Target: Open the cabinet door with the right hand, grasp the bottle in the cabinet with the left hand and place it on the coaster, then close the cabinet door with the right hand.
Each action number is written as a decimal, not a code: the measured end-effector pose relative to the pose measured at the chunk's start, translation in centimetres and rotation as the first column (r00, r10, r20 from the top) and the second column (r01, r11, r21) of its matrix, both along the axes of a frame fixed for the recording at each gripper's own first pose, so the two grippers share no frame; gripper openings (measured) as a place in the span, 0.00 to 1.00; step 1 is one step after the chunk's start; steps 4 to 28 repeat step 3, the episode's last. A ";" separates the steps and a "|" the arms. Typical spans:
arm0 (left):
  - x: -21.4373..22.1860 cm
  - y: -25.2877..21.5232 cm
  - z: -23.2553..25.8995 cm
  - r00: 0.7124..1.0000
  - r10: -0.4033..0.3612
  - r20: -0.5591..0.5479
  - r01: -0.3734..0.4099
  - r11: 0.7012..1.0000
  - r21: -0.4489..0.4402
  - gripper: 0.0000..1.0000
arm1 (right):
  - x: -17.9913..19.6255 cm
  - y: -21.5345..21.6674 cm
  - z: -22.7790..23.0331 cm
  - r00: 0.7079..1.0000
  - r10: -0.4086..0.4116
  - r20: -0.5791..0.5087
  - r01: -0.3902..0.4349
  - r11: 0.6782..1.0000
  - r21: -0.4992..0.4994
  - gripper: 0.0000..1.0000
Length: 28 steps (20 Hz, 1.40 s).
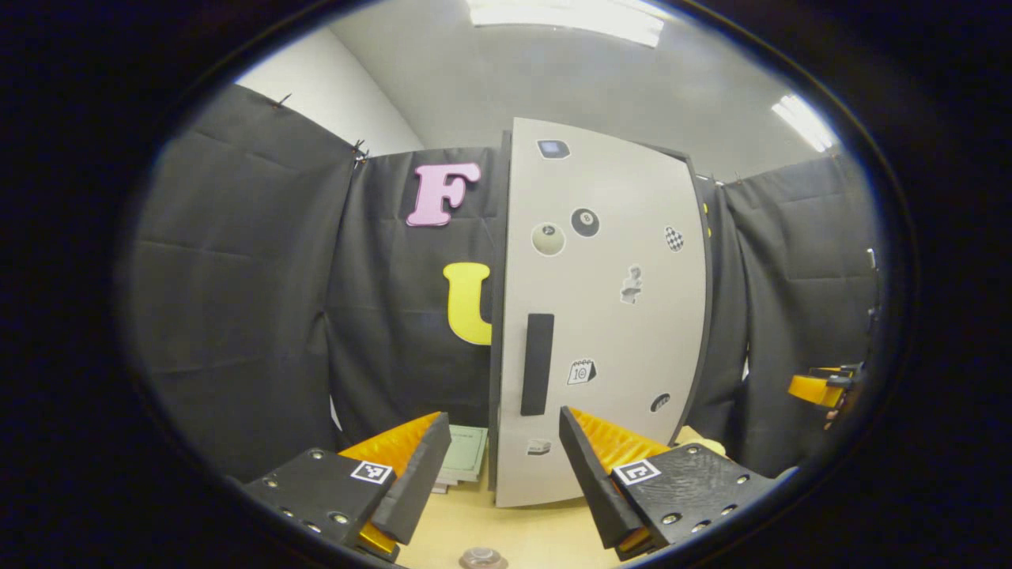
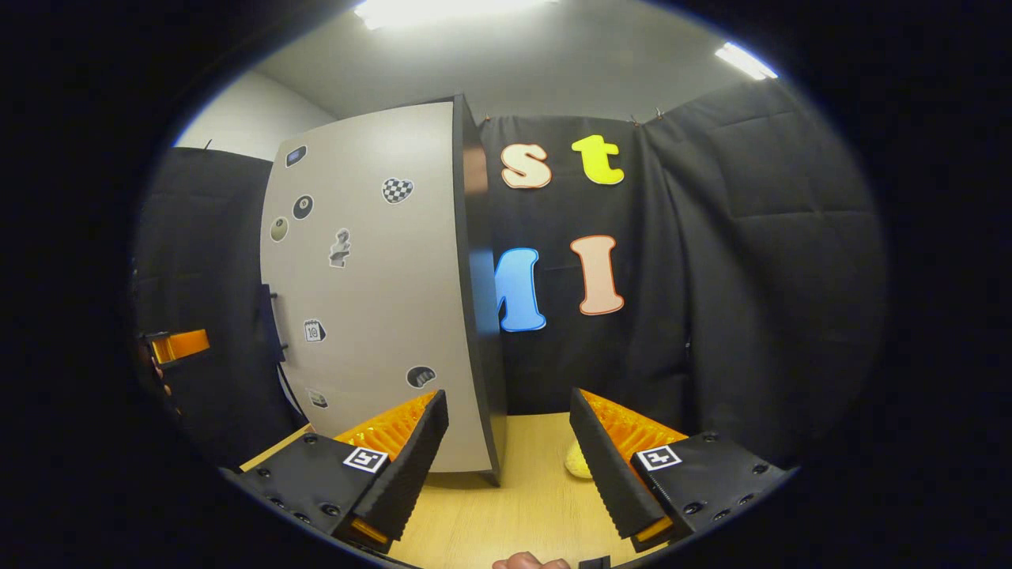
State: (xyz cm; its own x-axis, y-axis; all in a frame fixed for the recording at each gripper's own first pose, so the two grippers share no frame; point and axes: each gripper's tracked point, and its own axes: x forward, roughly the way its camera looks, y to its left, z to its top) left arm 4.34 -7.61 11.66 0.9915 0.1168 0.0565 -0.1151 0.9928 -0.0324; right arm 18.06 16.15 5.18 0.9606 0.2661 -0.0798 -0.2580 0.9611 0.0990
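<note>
A tall cabinet stands on the wooden table, its grey door (image 1: 609,316) covered in stickers and shut, so its inside is hidden. The door's black vertical handle (image 1: 537,363) is straight ahead of my left gripper (image 1: 502,419), which is open and empty a short way off. A round brownish coaster (image 1: 482,558) lies on the table just below that gripper. In the right gripper view the same door (image 2: 371,300) is on the left, with its handle (image 2: 269,324) at the far edge. My right gripper (image 2: 507,397) is open and empty, facing the cabinet's black side panel (image 2: 474,276).
Green booklets (image 1: 466,454) lie on the table left of the cabinet. A pale yellow object (image 2: 577,462) rests by the cabinet's right side. The other gripper shows at each view's edge (image 1: 822,387) (image 2: 178,345). Wooden tabletop (image 2: 490,506) extends before the cabinet.
</note>
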 end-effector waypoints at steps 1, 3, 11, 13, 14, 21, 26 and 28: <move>0.0 0.3 0.1 1.000 -0.004 0.005 0.004 1.000 -0.001 0.83 | 0.0 -0.2 -0.1 1.000 -0.015 -0.001 0.015 1.000 0.004 0.98; -0.1 0.6 0.1 1.000 -0.015 0.014 0.015 1.000 0.003 0.86 | 0.3 -0.1 -0.5 0.999 -0.041 -0.013 0.042 0.999 0.020 0.92; -0.1 0.6 0.1 1.000 -0.015 0.014 0.015 1.000 0.003 0.86 | 0.3 -0.1 -0.5 0.999 -0.041 -0.013 0.042 0.999 0.020 0.92; -0.1 0.6 0.1 1.000 -0.015 0.014 0.015 1.000 0.003 0.86 | 0.3 -0.1 -0.5 0.999 -0.041 -0.013 0.042 0.999 0.020 0.92; -0.1 0.6 0.1 1.000 -0.015 0.014 0.015 1.000 0.003 0.86 | 0.3 -0.1 -0.5 0.999 -0.041 -0.013 0.042 0.999 0.020 0.92; -0.1 0.6 0.1 1.000 -0.015 0.014 0.015 1.000 0.003 0.86 | 0.3 -0.1 -0.5 0.999 -0.041 -0.013 0.042 0.999 0.020 0.92; -0.1 0.6 0.1 1.000 -0.015 0.014 0.015 1.000 0.003 0.86 | 0.3 -0.1 -0.5 0.999 -0.041 -0.013 0.042 0.999 0.020 0.92; -0.1 0.6 0.1 1.000 -0.015 0.014 0.015 1.000 0.003 0.86 | 0.3 -0.1 -0.5 0.999 -0.041 -0.013 0.042 0.999 0.020 0.92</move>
